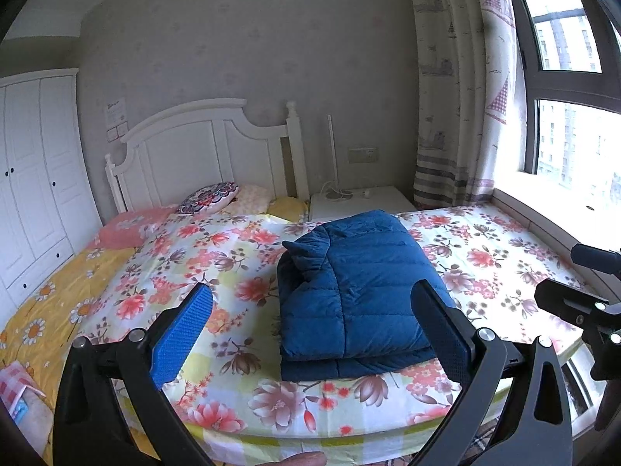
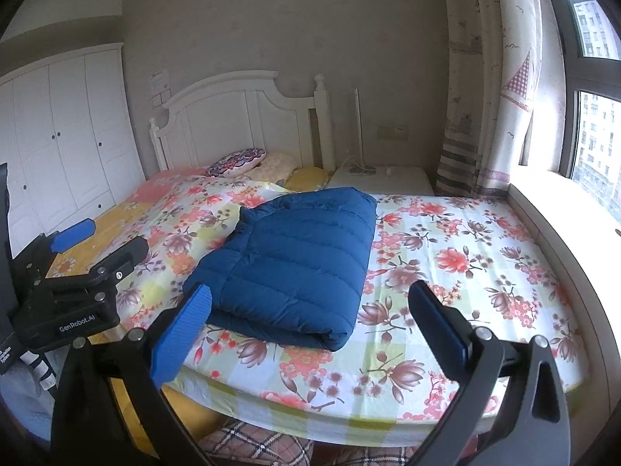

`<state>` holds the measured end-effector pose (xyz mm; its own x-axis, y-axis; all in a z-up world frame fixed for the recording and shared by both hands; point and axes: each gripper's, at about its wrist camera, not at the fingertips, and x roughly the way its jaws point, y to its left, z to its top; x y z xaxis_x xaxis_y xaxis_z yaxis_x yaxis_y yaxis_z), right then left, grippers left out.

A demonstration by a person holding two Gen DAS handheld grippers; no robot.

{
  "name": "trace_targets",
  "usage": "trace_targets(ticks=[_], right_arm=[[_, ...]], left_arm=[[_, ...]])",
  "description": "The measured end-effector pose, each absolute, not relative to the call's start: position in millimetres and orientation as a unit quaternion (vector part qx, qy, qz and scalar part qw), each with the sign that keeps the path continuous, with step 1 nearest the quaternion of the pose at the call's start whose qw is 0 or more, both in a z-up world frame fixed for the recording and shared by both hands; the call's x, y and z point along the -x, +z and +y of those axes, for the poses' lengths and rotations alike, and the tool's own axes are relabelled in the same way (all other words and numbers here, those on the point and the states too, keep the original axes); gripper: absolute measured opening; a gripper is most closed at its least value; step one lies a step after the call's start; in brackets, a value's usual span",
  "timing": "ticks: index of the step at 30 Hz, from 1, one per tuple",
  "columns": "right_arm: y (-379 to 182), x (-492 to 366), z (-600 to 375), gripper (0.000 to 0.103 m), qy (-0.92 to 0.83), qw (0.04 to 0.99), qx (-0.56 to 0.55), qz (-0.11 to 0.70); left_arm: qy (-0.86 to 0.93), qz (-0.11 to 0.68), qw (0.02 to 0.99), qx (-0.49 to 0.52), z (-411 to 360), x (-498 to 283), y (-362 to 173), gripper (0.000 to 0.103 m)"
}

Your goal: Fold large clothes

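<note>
While both pairs of tongs hang spread wide over the near edge of the bed, the dark blue quilted puffer jacket (image 1: 357, 295) lies folded into a thick rectangular bundle on the floral bedsheet (image 1: 240, 357), patterned with pink and brown blossoms. Neither tool touches it. Seen along the left gripper (image 1: 314, 330), the jacket sits ahead, between the two fingers and nearer the right-hand one, whose black back hides part of the bundle's right edge; the blue ribbed pad (image 1: 182, 334) of the other finger stands well clear to its left. Seen along the right gripper (image 2: 310, 330), the same bundle (image 2: 287, 268) lies ahead and towards the left finger, its near left corner just behind that finger's blue pad (image 2: 182, 334), while the other finger hovers over bare sheet (image 2: 465, 264). The jacket's folded edge faces the foot of the bed, with the white wooden headboard (image 1: 202, 147) beyond.
</note>
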<state>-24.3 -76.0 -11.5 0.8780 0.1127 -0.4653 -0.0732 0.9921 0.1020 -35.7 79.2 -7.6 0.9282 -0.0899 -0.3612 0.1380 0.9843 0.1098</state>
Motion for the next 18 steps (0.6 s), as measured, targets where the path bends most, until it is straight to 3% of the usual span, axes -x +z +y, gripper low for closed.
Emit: trace_targets(ticks=[18], right_arm=[[-13.2,22.9,-74.3,0.101,0.046,0.969,-0.04,0.241]], left_arm=[[-0.05,0.182,0.98,-0.063,83.6,34.7,-7.6,0.098]])
